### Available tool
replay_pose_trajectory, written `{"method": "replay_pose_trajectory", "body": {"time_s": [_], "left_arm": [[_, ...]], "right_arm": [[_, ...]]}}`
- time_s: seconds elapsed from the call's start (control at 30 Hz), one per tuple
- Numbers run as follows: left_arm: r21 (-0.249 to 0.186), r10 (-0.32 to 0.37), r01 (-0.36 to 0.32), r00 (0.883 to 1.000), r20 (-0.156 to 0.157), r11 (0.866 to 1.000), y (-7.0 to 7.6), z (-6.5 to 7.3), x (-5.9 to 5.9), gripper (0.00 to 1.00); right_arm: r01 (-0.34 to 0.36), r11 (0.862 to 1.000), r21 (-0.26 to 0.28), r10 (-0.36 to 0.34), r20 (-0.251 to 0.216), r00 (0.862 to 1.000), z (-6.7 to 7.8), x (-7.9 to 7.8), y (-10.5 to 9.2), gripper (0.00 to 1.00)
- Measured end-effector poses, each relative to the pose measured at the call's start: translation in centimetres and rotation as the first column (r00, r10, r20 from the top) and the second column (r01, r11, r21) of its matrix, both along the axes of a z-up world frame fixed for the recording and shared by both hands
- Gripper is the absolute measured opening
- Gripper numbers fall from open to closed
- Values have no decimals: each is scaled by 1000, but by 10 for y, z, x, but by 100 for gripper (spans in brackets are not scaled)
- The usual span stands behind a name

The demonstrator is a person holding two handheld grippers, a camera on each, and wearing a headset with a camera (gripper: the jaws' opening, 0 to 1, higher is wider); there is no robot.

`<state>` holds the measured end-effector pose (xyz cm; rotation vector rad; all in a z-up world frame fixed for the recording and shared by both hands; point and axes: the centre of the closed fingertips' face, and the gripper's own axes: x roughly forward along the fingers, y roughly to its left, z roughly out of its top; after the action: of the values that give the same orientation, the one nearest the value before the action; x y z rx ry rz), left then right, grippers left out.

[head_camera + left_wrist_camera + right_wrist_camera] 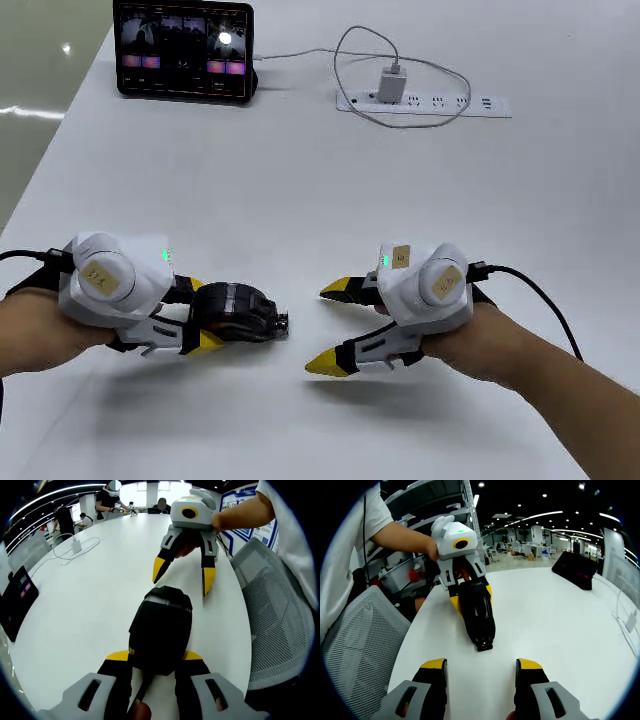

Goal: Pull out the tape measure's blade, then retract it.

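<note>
Tape measure (235,312), black, is clamped between the jaws of my left gripper (203,315) at the lower left of the head view, on the white table (300,200). Its long axis runs toward my right gripper (328,328). The blade tip (283,322) faces that gripper, which is spread wide and empty, near but apart. I judge it should take the tip.

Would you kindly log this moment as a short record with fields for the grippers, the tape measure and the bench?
left gripper: shut on the tape measure
right gripper: open, facing the tape measure, apart from it
tape measure: black, lying on the table, blade not drawn out
table: white; tablet and power strip at far edge
</note>
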<state>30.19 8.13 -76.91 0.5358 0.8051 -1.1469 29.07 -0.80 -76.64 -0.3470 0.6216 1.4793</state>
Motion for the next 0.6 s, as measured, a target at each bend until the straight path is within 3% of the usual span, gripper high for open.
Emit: {"method": "replay_pose_trajectory", "body": {"time_s": [0.6], "left_arm": [[18, -5, 6, 1000, -1, 1000, 1, 0, -1, 28]], "right_arm": [[-28, 999, 15, 28, 31, 999, -6, 3, 18, 39]]}}
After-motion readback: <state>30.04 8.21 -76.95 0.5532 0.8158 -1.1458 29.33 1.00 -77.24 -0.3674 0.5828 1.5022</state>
